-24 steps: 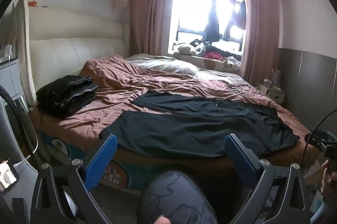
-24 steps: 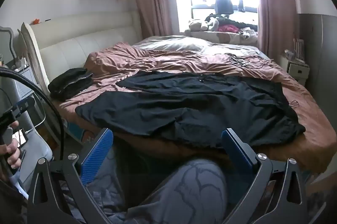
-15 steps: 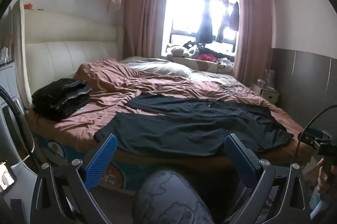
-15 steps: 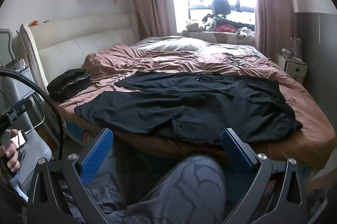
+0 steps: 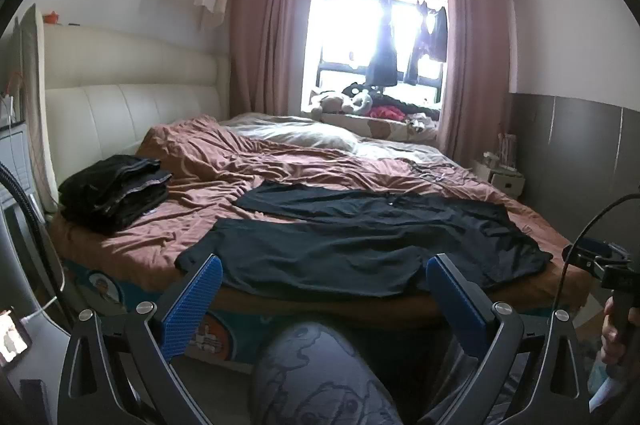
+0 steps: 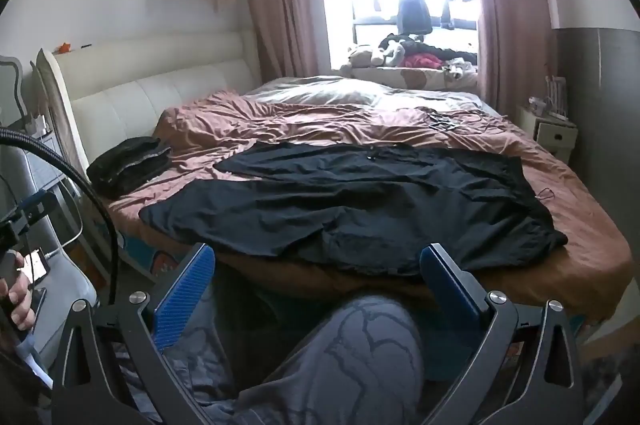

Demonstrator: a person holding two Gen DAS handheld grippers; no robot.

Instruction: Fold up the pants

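Black pants [image 5: 360,237] lie spread flat across the near part of the bed, both legs pointing left, waist to the right; they also show in the right wrist view [image 6: 360,205]. My left gripper [image 5: 322,283] is open and empty, held back from the bed's near edge above my knee. My right gripper [image 6: 316,271] is open and empty too, also short of the bed edge. Neither touches the pants.
A stack of folded dark clothes [image 5: 112,191] sits on the bed's left side near the cream headboard [image 5: 132,117]. The brown duvet [image 5: 320,169] is rumpled. A nightstand [image 6: 554,135] stands at the far right. My knee [image 6: 352,353] is between the fingers.
Both views have tilted upward slightly, showing more ceiling and window. The pants have not moved. Both grippers stay open.
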